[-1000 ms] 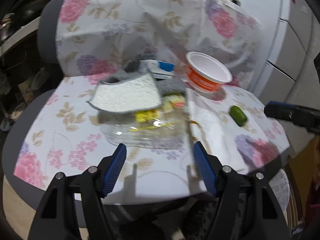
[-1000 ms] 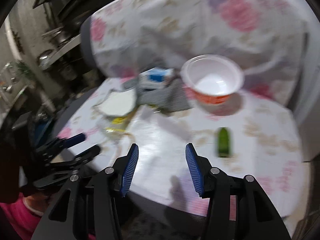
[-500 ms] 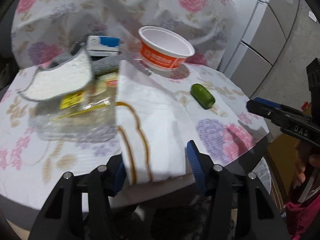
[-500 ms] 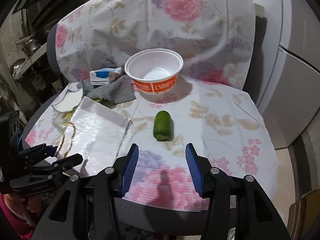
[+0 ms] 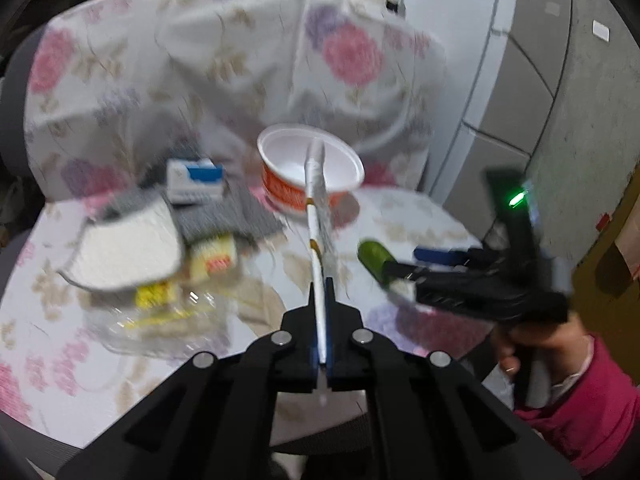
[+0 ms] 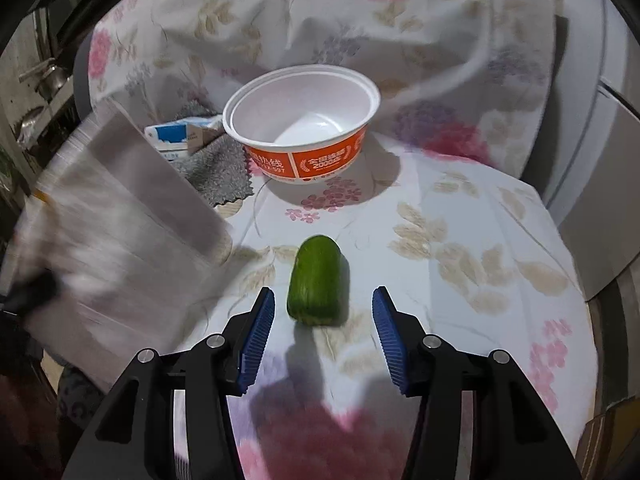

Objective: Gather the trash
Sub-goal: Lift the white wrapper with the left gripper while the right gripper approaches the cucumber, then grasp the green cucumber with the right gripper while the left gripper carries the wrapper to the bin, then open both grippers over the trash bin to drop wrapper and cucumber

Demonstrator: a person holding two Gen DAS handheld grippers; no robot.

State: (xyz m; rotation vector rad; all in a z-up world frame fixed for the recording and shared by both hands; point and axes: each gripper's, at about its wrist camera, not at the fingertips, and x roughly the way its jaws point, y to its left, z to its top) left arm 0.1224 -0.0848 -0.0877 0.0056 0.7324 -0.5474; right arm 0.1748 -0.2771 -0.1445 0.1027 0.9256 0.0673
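Lifted now, the bag [image 5: 316, 200] hangs pinched edge-on in the closed left gripper [image 5: 322, 300]. Right gripper [image 6: 322, 320], wide open and empty, straddles the cucumber [image 6: 318, 280] at its 12 o'clock; it may roll away if nudged.

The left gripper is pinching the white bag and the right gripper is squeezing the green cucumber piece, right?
Not quite. The right gripper is open, its fingers apart on either side of the cucumber piece, not squeezing it; the right wrist view shows the gaps. The left gripper is indeed pinching the white bag.
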